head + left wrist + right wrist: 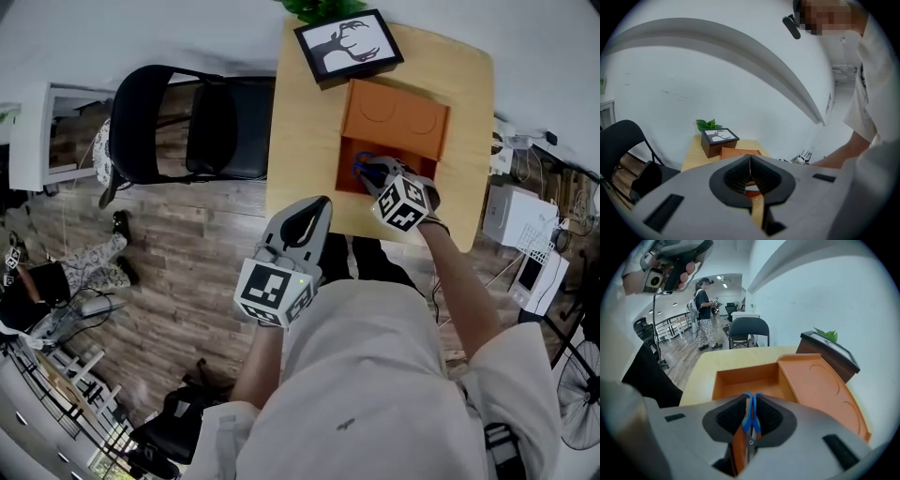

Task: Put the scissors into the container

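The desk (291, 141) is carrying the orange container (394, 120), which is sitting open so things can go in. The left gripper (322, 204) is hovering by the desk's near edge, pressed shut with nothing in it, out of the way. The right gripper (375, 175) is hanging over the container's open part, squeezing the scissors (750, 416) by their blue handles so they are not dropping. I think they are not lying inside yet.

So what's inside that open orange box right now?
The orange box shows a bare floor where visible. The scissors, blue-handled, are at its opening, clamped in the right gripper, which covers the near part of the floor.
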A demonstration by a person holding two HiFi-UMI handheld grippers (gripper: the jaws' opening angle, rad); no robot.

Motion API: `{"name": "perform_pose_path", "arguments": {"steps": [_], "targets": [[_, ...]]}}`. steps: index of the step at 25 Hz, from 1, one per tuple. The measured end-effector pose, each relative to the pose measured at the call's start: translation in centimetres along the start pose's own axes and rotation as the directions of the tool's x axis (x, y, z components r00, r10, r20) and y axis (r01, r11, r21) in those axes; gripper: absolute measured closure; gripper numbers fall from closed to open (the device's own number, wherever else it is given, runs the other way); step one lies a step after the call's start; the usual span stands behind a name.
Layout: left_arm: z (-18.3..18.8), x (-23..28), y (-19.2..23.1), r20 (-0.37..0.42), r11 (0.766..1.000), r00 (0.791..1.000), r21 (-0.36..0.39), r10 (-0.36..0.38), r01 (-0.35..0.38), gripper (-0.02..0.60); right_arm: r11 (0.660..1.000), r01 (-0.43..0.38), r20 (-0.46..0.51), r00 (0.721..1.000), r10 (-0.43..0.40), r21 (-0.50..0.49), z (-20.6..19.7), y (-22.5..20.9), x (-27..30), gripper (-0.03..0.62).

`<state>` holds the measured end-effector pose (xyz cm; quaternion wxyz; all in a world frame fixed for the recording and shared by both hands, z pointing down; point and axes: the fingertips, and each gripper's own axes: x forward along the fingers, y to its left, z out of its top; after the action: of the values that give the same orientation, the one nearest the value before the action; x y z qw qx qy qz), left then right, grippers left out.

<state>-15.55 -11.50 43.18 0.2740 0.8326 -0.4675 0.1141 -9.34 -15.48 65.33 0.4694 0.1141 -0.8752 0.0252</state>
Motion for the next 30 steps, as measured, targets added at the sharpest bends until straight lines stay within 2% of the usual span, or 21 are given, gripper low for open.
{"name": "perform_pose_path", "arguments": {"steps": [8,14,19,30], "targets": [[-0.1,-0.6,-3.0,0.035,0.999,0.999,0.015,0.030,-0.031,0.574,0.999,0.033,0.069,0.997,-0.031,-0.023,0.4,0.7,-4.2,0.540],[0.1,-0.9,-4.8,0.066,0.998,0.996,0.027,0.056,-0.058,0.574,0.996,0.053,0.128,0.991,-0.043,-0.077,1.0,1.1,-8.4,0.546],[0.4,-1.2,-6.2,0.087,0.997,0.994,0.038,0.065,-0.069,0.574,0.993,0.091,0.175,0.982,-0.077,-0.073,1.8,1.1,-11.8,0.554],[1.6,-1.4,-8.2,0.139,0.992,0.987,0.077,0.086,-0.097,0.574,0.986,0.162,0.338,0.930,-0.142,-0.033,6.3,0.9,-19.4,0.572]]}}
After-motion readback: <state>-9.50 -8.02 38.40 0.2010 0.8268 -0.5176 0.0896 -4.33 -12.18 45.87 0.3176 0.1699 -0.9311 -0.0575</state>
